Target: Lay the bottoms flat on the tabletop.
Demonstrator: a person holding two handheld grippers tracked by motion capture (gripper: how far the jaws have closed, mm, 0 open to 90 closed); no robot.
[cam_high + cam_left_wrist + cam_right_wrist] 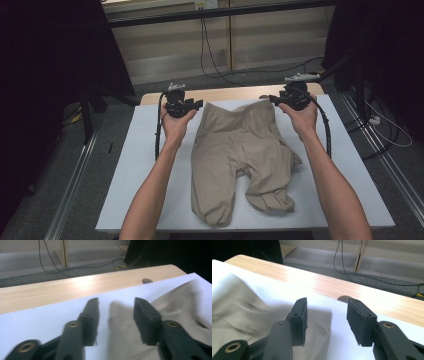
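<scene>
Beige shorts [239, 160] lie spread flat on the white sheet [135, 175] covering your tabletop [220, 93], waistband at the far end and both legs pointing back toward you. The leg on your right is bunched and folded at its hem; the one on your left lies straighter and reaches closer to the near edge of the sheet.

Your left hand-held gripper [196, 104] sits at the shorts' far left waistband corner, held in your left hand [176, 125], its cable trailing down beside your wrist. In the left gripper view, its jaws stand apart, with the corner of the beige fabric [120, 322] lying in the gap between them (cloth not pinched, white sheet showing under the left jaw).

Your right hand-held gripper [272, 98] is at the shorts' far right waistband corner, gripped in your right hand [302, 117], the grey plate on top of it. In the right gripper view, its jaws are likewise spread wide, the waistband corner [319, 322] lying partly between them and stopping short of the right jaw.

Beyond the shorts, a strip of bare pale wood marks the tabletop's far edge, and past that black cables [210, 55] run across a grey floor.
</scene>
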